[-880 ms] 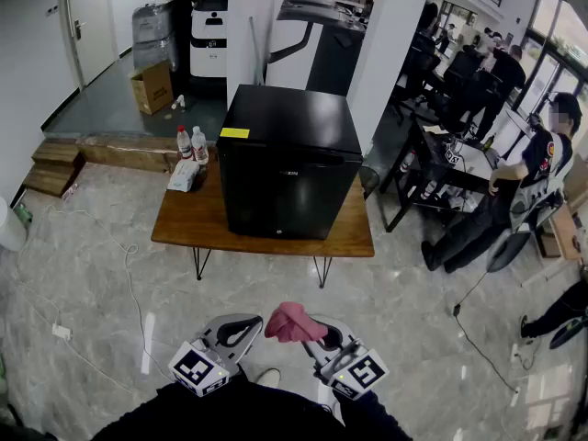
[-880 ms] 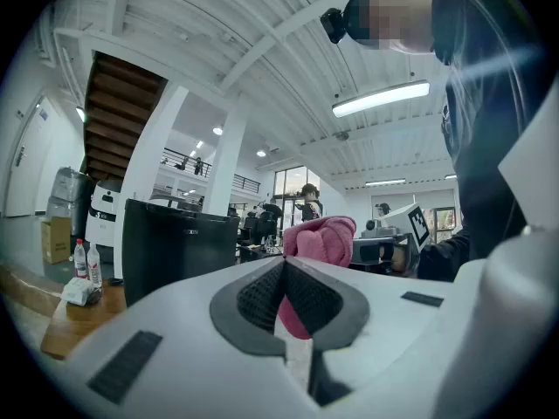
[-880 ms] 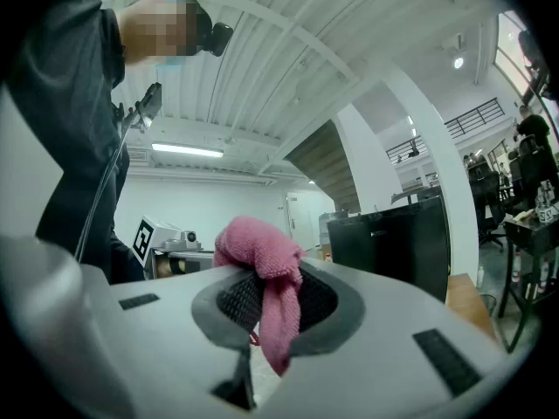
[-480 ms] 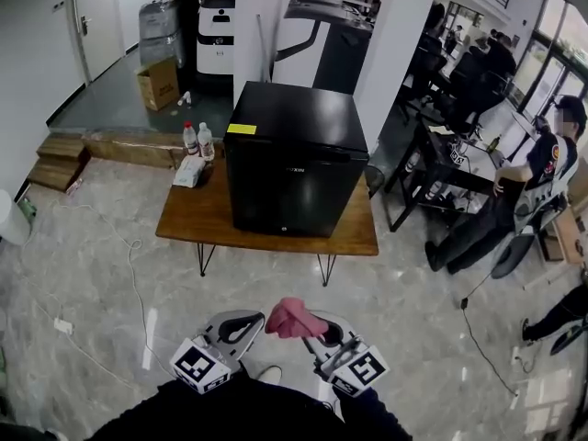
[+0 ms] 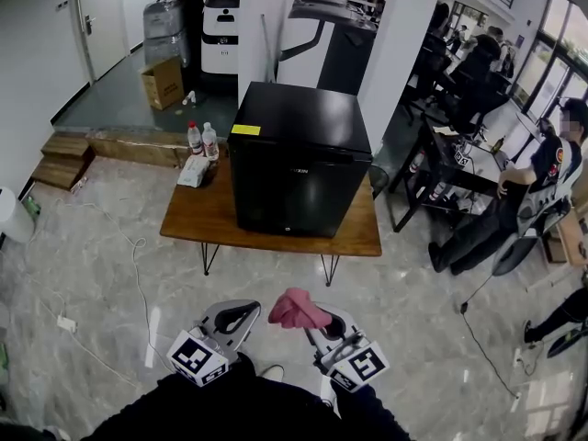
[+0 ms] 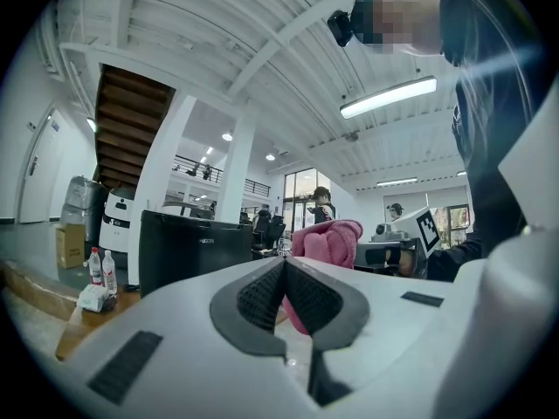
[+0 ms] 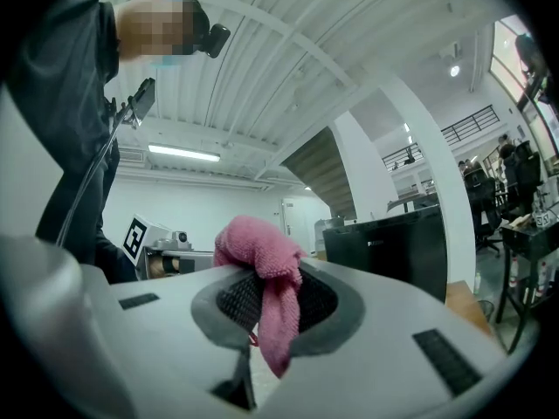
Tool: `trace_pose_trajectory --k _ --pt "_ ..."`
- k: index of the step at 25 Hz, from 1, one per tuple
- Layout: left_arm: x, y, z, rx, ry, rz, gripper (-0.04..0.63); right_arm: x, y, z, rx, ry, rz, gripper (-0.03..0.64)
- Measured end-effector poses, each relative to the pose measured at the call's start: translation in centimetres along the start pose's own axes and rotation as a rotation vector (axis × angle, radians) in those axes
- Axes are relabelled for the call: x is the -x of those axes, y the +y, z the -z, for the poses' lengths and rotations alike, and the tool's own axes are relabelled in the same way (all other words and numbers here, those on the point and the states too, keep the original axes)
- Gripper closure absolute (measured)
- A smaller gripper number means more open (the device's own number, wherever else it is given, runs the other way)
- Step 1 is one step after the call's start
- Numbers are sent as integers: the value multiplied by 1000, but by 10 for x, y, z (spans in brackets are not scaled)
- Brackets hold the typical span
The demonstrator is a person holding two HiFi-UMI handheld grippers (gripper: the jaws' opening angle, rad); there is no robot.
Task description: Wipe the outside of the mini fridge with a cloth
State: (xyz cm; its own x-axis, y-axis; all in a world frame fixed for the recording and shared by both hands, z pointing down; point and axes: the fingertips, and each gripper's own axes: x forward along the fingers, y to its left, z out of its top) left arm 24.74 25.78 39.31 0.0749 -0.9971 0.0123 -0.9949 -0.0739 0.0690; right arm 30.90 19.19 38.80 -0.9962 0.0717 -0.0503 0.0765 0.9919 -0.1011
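Note:
The black mini fridge (image 5: pixel 300 159) stands on a low wooden table (image 5: pixel 197 220) well ahead of me, with a yellow sticker on its top. It also shows as the black mini fridge (image 6: pixel 192 250) in the left gripper view and as the black mini fridge (image 7: pixel 397 243) in the right gripper view. My right gripper (image 5: pixel 317 322) is shut on a pink cloth (image 5: pixel 297 309), held low near my body; the pink cloth (image 7: pixel 262 273) bunches up out of the jaws. My left gripper (image 5: pixel 241 318) is shut with nothing in it, just left of the pink cloth (image 6: pixel 325 243).
Two water bottles (image 5: pixel 203 140) and a packet of tissues (image 5: pixel 193 170) sit on the table's left end. A white cable (image 5: pixel 135 274) runs over the marble floor at left. People sit at desks (image 5: pixel 459 163) on the right. A cardboard box (image 5: pixel 163 82) stands behind.
The view has drawn slightly nearer the table and fridge. Both grippers stay low in front of me, the cloth still held.

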Motion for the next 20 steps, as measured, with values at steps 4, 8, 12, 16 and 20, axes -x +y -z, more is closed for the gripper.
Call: trace_pose_trajectory --k 4,8,12,16,20 --pt "-5 19 -10 -30 0 -22 591 -24 -8 -2 32 9 19 571" --pt "-10 45 -23 -67 -8 -48 591 -56 -20 -8 31 21 48 571" --pt "-25 77 -26 -73 -20 -60 591 -87 -37 -15 47 17 72 571" --pt "-44 117 -24 -53 -21 -52 591 -126 -55 -21 51 16 84 571" --pt "-64 166 -27 -41 -31 -52 591 -171 -78 -18 37 38 102 571"
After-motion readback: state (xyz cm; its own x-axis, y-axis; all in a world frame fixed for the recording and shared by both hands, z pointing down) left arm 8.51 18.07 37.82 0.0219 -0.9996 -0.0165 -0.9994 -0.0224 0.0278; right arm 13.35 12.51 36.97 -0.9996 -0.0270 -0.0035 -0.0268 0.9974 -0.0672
